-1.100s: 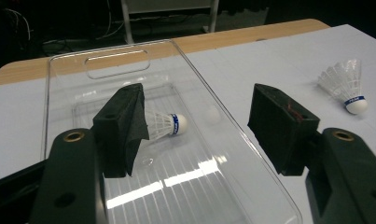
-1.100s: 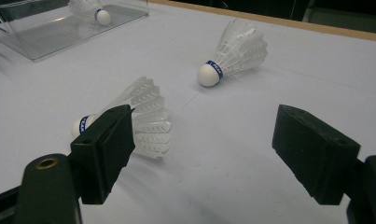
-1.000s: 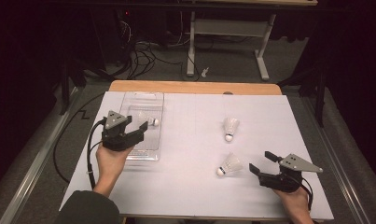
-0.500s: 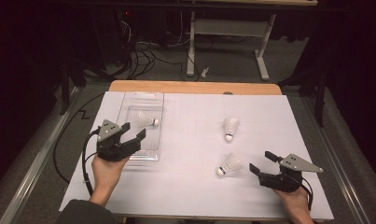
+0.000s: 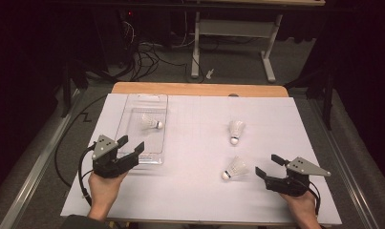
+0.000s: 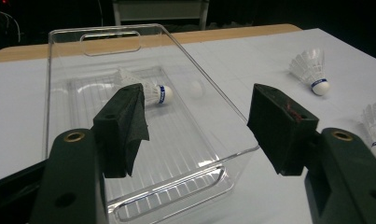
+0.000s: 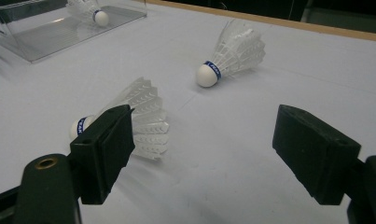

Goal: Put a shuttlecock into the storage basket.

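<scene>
three shuttlecocks, one clear plastic tray, two grippers

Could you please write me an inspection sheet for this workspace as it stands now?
Surface: white sheet on a wooden table.
Job's things: one shuttlecock in bin inside the clear plastic bin; far shuttlecock and near shuttlecock on the sheet.
Clutter: nothing seen.
Grippers: left gripper open at the bin's near end; right gripper open beside the near shuttlecock; both empty.
Cables: black cable trails from the left gripper; floor cables behind.
Surroundings: grey carpet, white table frame.
</scene>
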`<action>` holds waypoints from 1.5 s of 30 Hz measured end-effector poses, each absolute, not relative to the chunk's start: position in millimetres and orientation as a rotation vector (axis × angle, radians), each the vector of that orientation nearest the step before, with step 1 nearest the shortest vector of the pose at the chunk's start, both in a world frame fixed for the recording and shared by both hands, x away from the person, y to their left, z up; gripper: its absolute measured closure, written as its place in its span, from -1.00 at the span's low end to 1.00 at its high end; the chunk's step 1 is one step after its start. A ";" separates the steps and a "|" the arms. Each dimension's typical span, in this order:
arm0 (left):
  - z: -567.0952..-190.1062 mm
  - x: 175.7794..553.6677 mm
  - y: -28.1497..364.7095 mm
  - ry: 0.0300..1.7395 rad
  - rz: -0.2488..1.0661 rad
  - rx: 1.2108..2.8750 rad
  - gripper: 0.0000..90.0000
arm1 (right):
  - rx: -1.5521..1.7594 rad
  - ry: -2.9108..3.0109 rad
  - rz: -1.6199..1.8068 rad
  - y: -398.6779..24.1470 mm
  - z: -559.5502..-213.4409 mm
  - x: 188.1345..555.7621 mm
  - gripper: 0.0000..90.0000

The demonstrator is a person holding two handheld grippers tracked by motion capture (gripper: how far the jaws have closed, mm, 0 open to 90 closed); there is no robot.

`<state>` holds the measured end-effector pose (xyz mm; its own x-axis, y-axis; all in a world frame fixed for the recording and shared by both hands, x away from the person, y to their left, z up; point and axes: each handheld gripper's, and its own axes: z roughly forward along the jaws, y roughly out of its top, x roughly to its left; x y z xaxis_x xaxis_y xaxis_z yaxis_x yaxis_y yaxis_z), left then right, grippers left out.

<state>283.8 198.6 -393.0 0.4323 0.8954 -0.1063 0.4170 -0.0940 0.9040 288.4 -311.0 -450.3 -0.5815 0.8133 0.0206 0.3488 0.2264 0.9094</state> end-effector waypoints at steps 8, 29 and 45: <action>-396.1 275.0 198.6 1.131 0.630 1.694 -0.16 | 1.066 2.037 1.331 -311.7 -450.1 288.5 -0.54; -429.2 263.3 200.6 1.126 0.617 1.669 -0.19 | 1.086 1.976 1.364 -315.8 -446.4 284.7 -0.55; -433.4 260.7 202.8 1.127 0.614 1.661 -0.23 | 1.083 1.898 1.400 -319.9 -440.5 281.4 -0.66</action>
